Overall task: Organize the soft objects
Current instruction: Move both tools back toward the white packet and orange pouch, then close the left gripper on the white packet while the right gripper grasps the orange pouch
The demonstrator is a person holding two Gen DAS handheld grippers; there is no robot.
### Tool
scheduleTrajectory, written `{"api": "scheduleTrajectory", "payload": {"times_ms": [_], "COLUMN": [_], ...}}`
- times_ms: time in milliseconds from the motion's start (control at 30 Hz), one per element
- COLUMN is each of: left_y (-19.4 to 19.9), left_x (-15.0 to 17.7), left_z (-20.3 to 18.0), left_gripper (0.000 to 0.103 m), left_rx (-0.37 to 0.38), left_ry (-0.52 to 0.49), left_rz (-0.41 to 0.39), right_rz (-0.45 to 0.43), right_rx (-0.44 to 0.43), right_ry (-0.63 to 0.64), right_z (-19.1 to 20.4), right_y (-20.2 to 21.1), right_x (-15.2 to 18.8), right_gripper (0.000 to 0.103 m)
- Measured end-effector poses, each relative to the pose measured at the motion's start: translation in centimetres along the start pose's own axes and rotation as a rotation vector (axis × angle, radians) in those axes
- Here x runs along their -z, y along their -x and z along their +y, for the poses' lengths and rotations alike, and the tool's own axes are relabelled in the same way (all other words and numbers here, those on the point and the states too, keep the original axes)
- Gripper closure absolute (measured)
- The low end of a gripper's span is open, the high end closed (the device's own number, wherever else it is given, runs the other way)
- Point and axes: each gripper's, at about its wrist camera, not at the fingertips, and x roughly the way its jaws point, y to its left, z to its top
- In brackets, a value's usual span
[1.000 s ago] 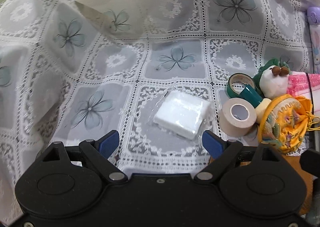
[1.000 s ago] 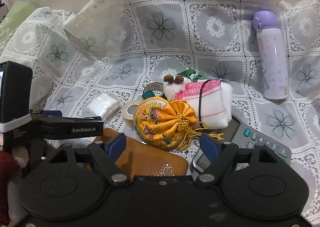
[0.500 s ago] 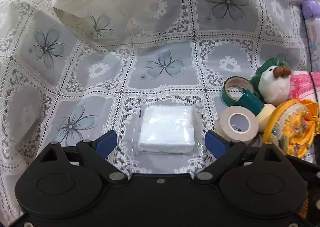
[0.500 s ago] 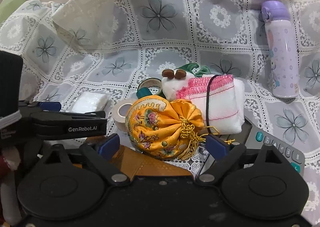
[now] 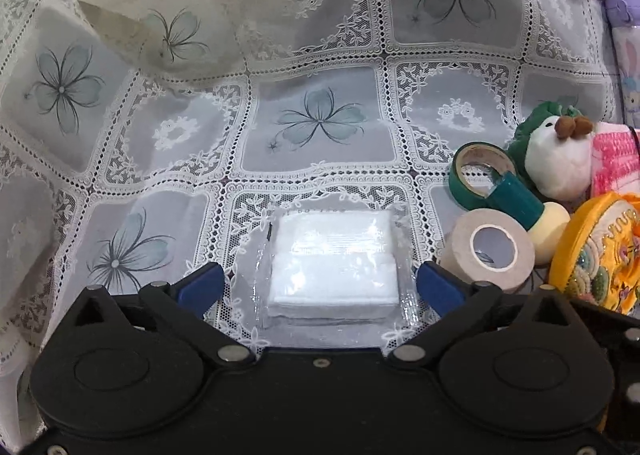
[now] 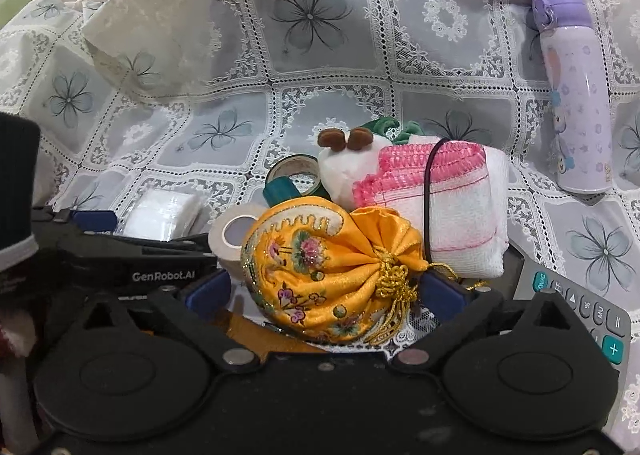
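A white gauze pad in clear wrap (image 5: 334, 261) lies on the lace cloth between the blue fingertips of my open left gripper (image 5: 320, 289); it also shows in the right wrist view (image 6: 162, 211). An embroidered yellow pouch (image 6: 324, 275) sits between the fingertips of my open right gripper (image 6: 326, 291). Behind the pouch lie a pink-and-white folded cloth (image 6: 436, 211) and a white plush toy with green (image 6: 348, 167), also in the left wrist view (image 5: 560, 159).
A beige tape roll (image 5: 490, 255) and a green tape roll (image 5: 480, 175) lie right of the gauze. A purple bottle (image 6: 576, 95) lies at the far right. A calculator (image 6: 580, 307) and an orange-brown flat item (image 6: 256, 335) lie near my right gripper. The cloth rises in folds behind (image 5: 160, 15).
My left gripper has moved forward and squared up so the gauze pad lies between its fingertips. My right gripper has closed in on the yellow pouch, which now sits between its fingertips.
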Motion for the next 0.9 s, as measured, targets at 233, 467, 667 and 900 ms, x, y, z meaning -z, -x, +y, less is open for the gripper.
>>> {"api": "scheduleTrajectory", "payload": {"times_ms": [233,467,667,900], "left_y": [0.1,0.8,1.4,3.0], "left_x": [-0.2,-0.1,-0.3,-1.0], "left_z": [0.2,-0.1,-0.2,2.3], "left_gripper": [0.004,0.026,0.046,0.046], "left_rx": [0.042,0.087,0.107,0.009], "left_ry": [-0.017,-0.018,-0.014,0.071], "left_rz": [0.011,0.016,-0.002,-0.026], "right_rz": [0.014,0.012,-0.012,-0.043], "right_rx": [-0.015,-0.036,-0.049,-0.068], "right_ry": [-0.041,-0.015,-0.035,-0.003], "right_z": [-0.9,-0.5,-1.0,0.3], "right_y": [0.1,0.7,2.2,2.8], "right_x": [-0.2,0.0,-0.1,-1.4], "right_gripper": [0.012,0.031,0.031,0.031]}}
